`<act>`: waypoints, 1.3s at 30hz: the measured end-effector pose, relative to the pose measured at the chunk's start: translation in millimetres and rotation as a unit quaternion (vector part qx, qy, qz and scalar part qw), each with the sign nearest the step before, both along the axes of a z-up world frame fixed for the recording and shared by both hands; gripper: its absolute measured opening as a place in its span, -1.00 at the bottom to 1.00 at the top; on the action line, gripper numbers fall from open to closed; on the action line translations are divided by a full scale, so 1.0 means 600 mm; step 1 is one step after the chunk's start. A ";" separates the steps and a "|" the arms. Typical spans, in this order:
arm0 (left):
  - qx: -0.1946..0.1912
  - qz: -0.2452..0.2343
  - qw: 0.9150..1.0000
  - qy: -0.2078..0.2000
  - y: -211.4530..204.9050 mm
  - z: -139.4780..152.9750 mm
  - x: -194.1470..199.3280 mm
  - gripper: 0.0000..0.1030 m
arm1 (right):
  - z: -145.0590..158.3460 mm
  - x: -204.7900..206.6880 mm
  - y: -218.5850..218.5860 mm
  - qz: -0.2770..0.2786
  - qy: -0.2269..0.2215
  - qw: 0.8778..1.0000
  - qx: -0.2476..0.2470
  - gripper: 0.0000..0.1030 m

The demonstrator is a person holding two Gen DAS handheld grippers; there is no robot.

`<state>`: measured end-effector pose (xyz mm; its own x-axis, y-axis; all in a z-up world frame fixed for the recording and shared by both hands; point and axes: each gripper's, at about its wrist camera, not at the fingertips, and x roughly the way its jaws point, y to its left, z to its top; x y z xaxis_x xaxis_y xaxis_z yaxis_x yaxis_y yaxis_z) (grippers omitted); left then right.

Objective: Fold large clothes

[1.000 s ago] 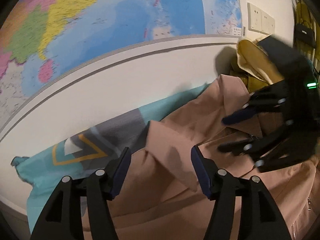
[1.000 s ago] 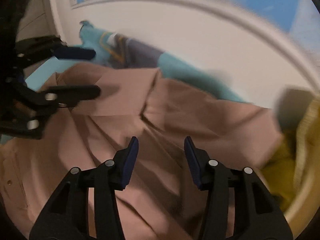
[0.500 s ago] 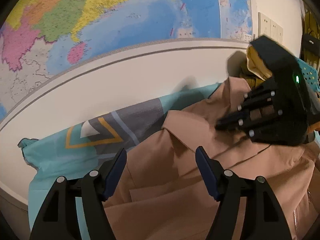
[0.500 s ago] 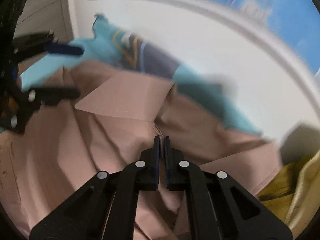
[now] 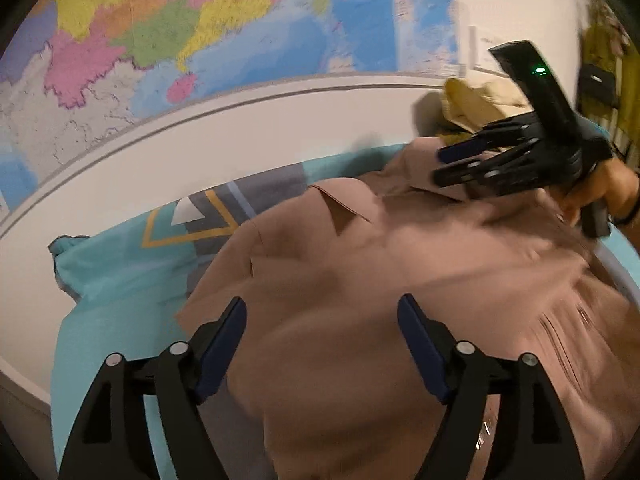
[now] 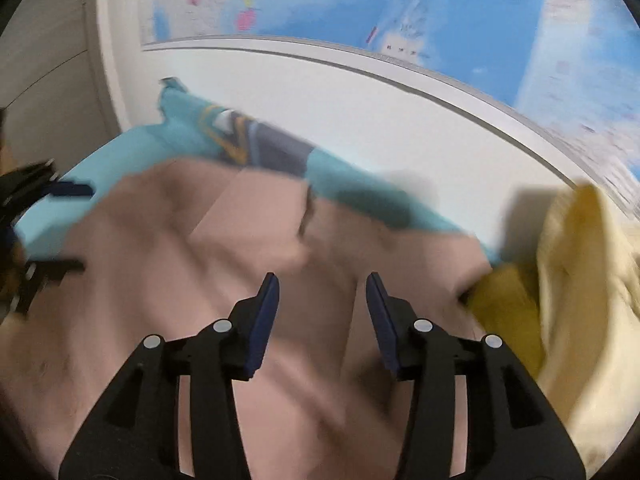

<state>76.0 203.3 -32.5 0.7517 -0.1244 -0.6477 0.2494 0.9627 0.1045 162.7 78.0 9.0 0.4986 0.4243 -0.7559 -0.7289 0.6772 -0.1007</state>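
Note:
A large tan garment (image 5: 360,280) lies rumpled on a teal cover (image 5: 120,264) with a grey and yellow pattern. Its collar flap (image 5: 344,208) points toward the wall. My left gripper (image 5: 322,308) hovers over the garment's near left part, jaws wide and still opening, nothing between them. My right gripper (image 6: 322,280) is over the tan garment (image 6: 180,280) near its collar, jaws opening, pads clear of the cloth. In the left wrist view the right gripper (image 5: 442,166) hangs above the garment's far right, held by a hand (image 5: 600,192). The left gripper (image 6: 82,228) shows at the right wrist view's left edge.
A pile of yellow clothes (image 6: 560,280) lies against the wall right of the tan garment, also seen as yellow clothes (image 5: 476,100). A world map (image 5: 240,20) hangs above a white wall band (image 5: 240,140). The teal cover's corner (image 6: 176,96) reaches the far left.
The right gripper shut on the garment near the collar, then opened again and lifted off. The left gripper widened its jaws and drew back, so more of the teal cover and map shows.

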 end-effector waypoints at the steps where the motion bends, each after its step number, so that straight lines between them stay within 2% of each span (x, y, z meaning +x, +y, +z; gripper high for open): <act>1: 0.006 -0.008 1.000 -0.004 -0.002 -0.003 -0.020 0.53 | 0.002 -0.024 -0.018 0.011 0.005 1.000 0.002 -0.12; 5: 0.031 -0.020 0.999 0.019 -0.016 -0.044 -0.060 0.54 | -0.037 -0.088 -0.073 0.005 0.017 0.999 -0.037 -0.03; 7: 0.072 -0.010 0.997 0.027 -0.025 -0.072 -0.066 0.55 | -0.078 -0.090 -0.093 -0.023 0.028 0.997 -0.065 0.02; 8: 0.091 -0.004 0.995 0.031 -0.028 -0.084 -0.070 0.55 | -0.092 -0.092 -0.107 -0.035 0.031 0.997 -0.059 0.03; 9: 0.094 0.001 0.995 0.034 -0.027 -0.089 -0.074 0.55 | -0.088 -0.098 -0.121 -0.046 0.032 0.998 -0.039 0.07; 12: 0.062 0.019 0.997 0.031 -0.009 -0.071 -0.097 0.54 | -0.059 -0.111 -0.151 -0.084 0.036 0.996 0.007 0.08; 14: 0.033 0.032 0.999 0.018 0.012 -0.049 -0.126 0.56 | -0.029 -0.148 -0.181 -0.084 0.047 0.992 0.081 0.19; 17: 0.009 0.046 0.999 0.015 0.034 -0.035 -0.167 0.62 | 0.000 -0.217 -0.236 -0.085 0.059 0.986 0.129 0.30; 20: -0.016 0.056 0.998 0.036 0.052 -0.037 -0.202 0.65 | -0.013 -0.272 -0.262 -0.102 0.080 0.981 0.143 0.40; 24: -0.063 0.054 0.994 0.074 0.067 -0.055 -0.241 0.69 | -0.039 -0.345 -0.316 -0.140 0.142 0.959 0.200 0.43; 26: -0.074 0.048 0.992 0.089 0.068 -0.066 -0.260 0.69 | -0.036 -0.376 -0.320 -0.138 0.136 0.958 0.212 0.43; 28: -0.073 0.040 0.992 0.093 0.062 -0.072 -0.274 0.67 | -0.027 -0.414 -0.303 -0.102 0.129 0.962 0.218 0.43; 29: -0.069 0.035 0.993 0.094 0.057 -0.076 -0.284 0.61 | -0.023 -0.433 -0.296 -0.085 0.122 0.966 0.214 0.43; 30: -0.062 0.035 0.993 0.094 0.051 -0.079 -0.290 0.33 | -0.020 -0.452 -0.272 -0.062 0.111 0.972 0.198 0.42; 31: -0.053 0.034 0.993 0.098 0.046 -0.083 -0.296 -0.14 | -0.023 -0.461 -0.239 -0.041 0.103 0.978 0.179 0.34; 33: -0.025 0.038 0.992 0.116 0.037 -0.097 -0.304 -0.54 | -0.037 -0.486 -0.183 -0.005 0.092 0.986 0.140 0.24; 35: -0.025 0.040 0.993 0.112 0.037 -0.097 -0.317 -0.63 | -0.065 -0.498 -0.147 0.024 0.115 0.986 0.117 0.08; 36: -0.026 0.041 0.993 0.110 0.038 -0.096 -0.322 -0.65 | -0.084 -0.501 -0.129 0.035 0.126 0.987 0.098 -0.08; 37: -0.026 0.043 0.993 0.107 0.039 -0.094 -0.331 -0.67 | -0.103 -0.508 -0.114 0.045 0.136 0.987 0.075 -0.33; 38: -0.029 0.040 0.993 0.106 0.039 -0.094 -0.337 -0.69 | -0.115 -0.514 -0.104 0.056 0.140 0.987 0.056 -0.38; 39: -0.030 0.038 0.993 0.106 0.040 -0.094 -0.342 -0.69 | -0.119 -0.532 -0.100 0.071 0.119 0.989 0.046 -0.38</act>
